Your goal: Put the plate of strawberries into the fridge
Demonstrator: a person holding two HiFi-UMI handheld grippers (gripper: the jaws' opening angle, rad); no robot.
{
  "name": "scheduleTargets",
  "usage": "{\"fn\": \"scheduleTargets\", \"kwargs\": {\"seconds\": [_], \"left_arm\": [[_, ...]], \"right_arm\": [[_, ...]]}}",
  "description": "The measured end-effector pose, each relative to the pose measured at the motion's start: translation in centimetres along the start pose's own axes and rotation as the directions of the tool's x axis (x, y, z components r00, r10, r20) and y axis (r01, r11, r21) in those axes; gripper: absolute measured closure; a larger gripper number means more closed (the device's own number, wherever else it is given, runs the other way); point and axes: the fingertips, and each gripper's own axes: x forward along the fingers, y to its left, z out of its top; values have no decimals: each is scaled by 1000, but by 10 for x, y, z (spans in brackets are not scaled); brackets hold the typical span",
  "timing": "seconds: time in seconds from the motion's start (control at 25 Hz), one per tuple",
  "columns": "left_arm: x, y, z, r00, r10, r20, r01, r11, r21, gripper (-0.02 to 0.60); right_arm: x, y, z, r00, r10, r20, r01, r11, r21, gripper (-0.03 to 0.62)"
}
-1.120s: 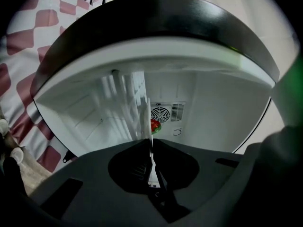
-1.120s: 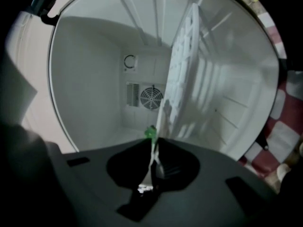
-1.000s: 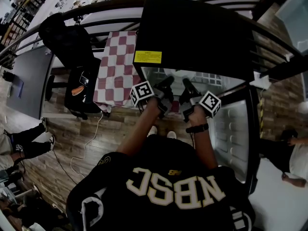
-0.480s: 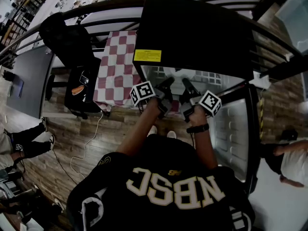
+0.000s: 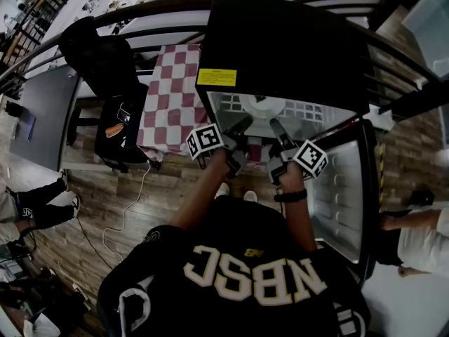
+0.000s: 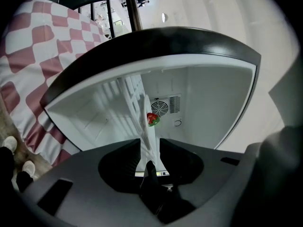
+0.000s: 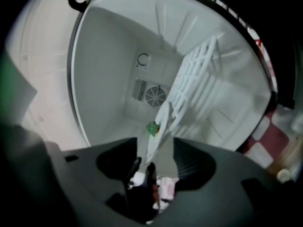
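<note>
- The black fridge (image 5: 280,41) stands open.
- The white plate (image 5: 262,107) rests on the wire shelf (image 5: 312,111) inside.
- The left gripper (image 5: 242,126) and right gripper (image 5: 275,126) have just opened; their jaws stand apart, with the plate's rim between them unclamped.
- A strawberry (image 6: 152,119) sits on the plate.

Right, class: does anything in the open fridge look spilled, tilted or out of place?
Nothing stands out. The white plate lies flat on the wire shelf of the fridge, one strawberry visible on it, nothing spilled. The shelf looks upright in the gripper views only because those cameras are rolled.
</note>
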Motion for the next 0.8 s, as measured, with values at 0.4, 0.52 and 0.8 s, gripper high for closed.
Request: {"fn": "scheduleTargets", "kwargs": {"seconds": [0.4, 0.52, 0.8], "left_arm": [[-23, -70, -18, 996, -79, -44, 90, 906, 414, 482], [-30, -87, -15, 998, -67, 1, 55, 829, 556, 529], [-48, -125, -3, 988, -81, 133, -68, 547, 834, 565]], "right_arm": [[-27, 80, 15, 992, -12, 126, 93, 744, -662, 450], [-34, 95, 15, 987, 10, 158, 110, 677, -728, 510], [-42, 122, 7, 982, 24, 190, 152, 503, -851, 565]]}}
